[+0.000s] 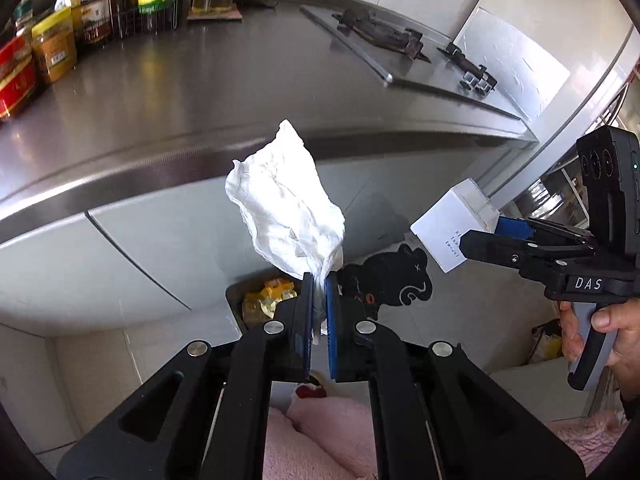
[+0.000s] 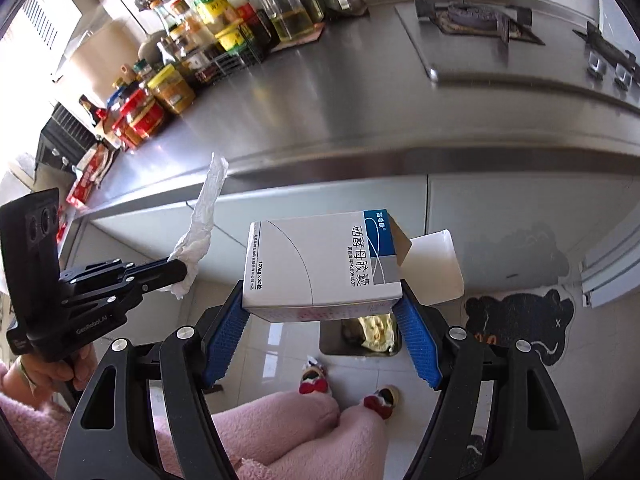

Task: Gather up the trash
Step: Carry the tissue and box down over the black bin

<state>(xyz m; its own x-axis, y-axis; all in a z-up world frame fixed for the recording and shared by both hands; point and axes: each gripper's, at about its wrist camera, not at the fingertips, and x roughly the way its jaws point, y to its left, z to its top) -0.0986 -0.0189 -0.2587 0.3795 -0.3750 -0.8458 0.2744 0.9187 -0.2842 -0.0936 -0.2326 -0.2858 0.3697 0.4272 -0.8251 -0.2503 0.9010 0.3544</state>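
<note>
Bright daylight glares off the steel countertop (image 2: 320, 92); fisheye-curved edges

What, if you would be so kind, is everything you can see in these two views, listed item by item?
crumpled white paper tissue: one, white, pinched in the left tongs, off the counter.
white and blue cardboard medicine box: one, end flap open, clamped in the right tongs.
grey floor bin: one, yellowish waste inside, on the floor below the box.
steel countertop: one, grey, behind both items.
jars and bottles: many, red, yellow, clear, along the counter's far left.
gas hob: one, dark burners, counter's right.
black bear-shaped mat: one, on the floor beside the bin.
pink fleece trousers: person's legs, bottom.
hands: one on each tongs handle.
</note>
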